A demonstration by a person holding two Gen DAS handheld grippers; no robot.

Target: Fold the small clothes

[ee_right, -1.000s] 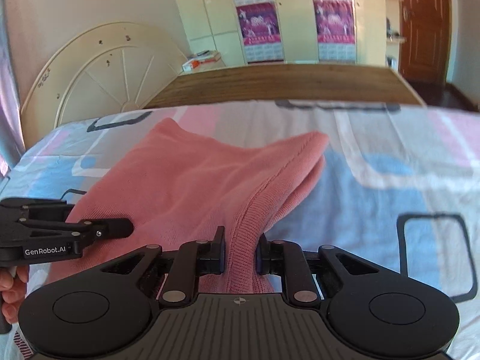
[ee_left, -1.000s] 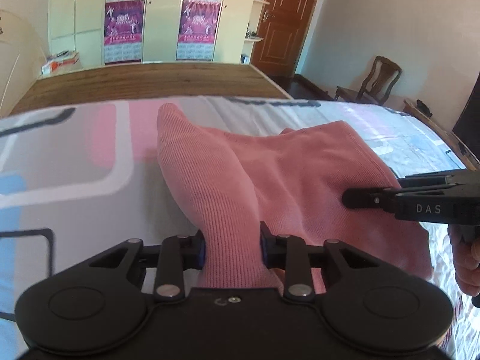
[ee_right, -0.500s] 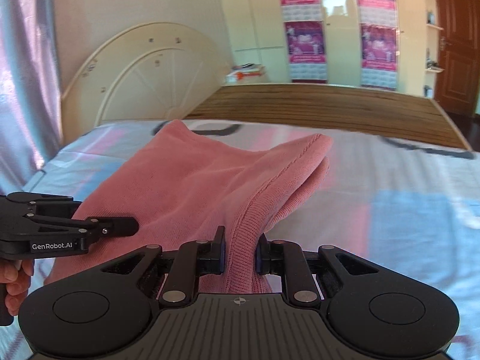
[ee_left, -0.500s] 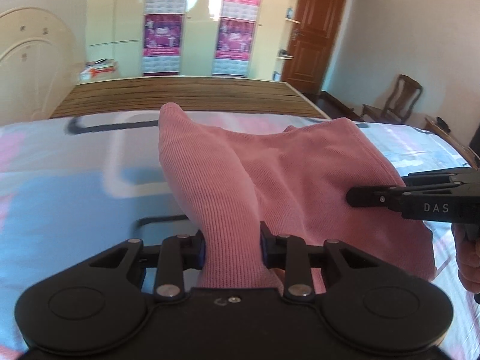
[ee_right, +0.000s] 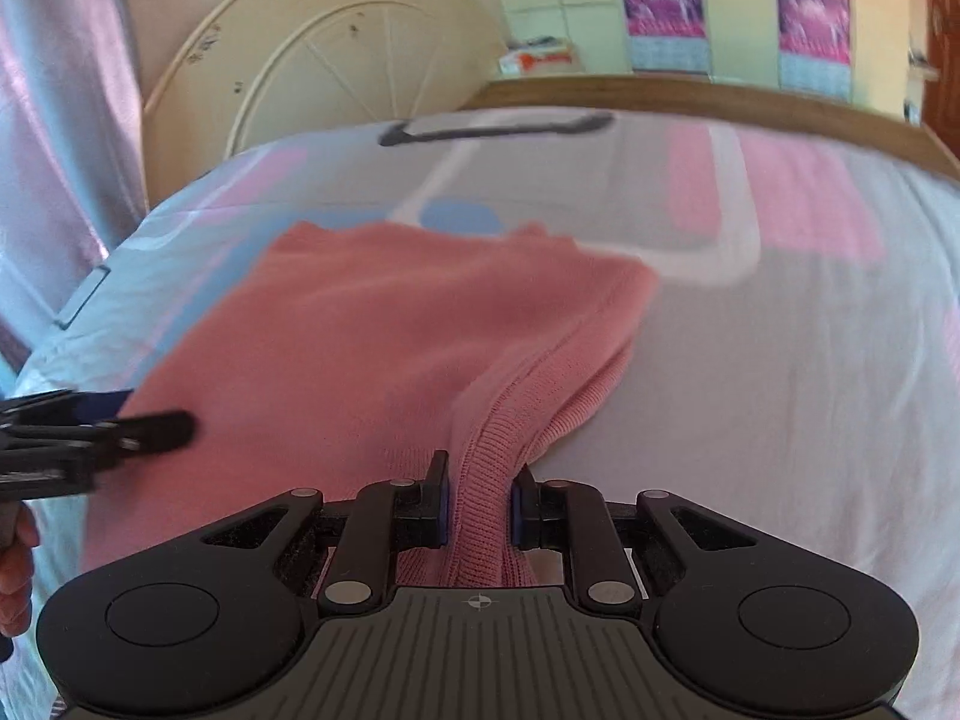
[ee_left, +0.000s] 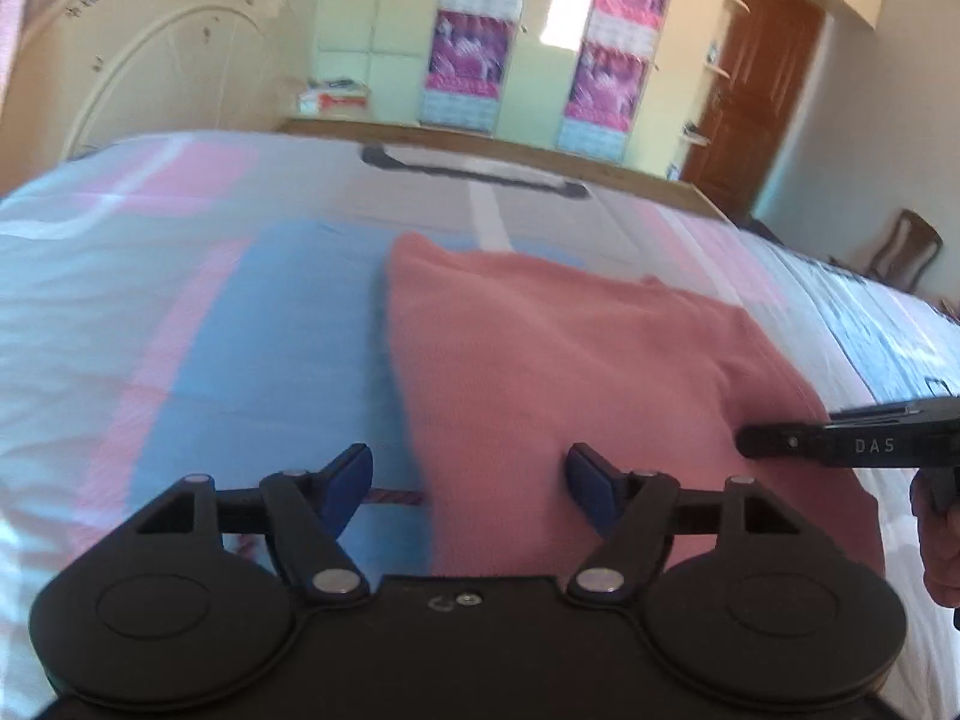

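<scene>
pink knit garment [ee_left: 588,372] lies folded on bed sheet [ee_left: 180,324]. left gripper [ee_left: 465,483] spread, holding nothing. right gripper [ee_right: 477,513] pinching ribbed edge. risk: one-sided pull w/ right drags fold askew, bunches cloth.

**Clearance around the garment**

Bedsheet [ee_left: 180,324] to the left of the pink garment [ee_left: 570,360] is bare; the sheet to its right, in the right wrist view, likewise. The left gripper [ee_left: 468,477] stands wide with the garment's edge between its fingers. The right gripper [ee_right: 478,507] clamps a ribbed fold. A headboard [ee_right: 312,60] bounds the far-left side.
</scene>
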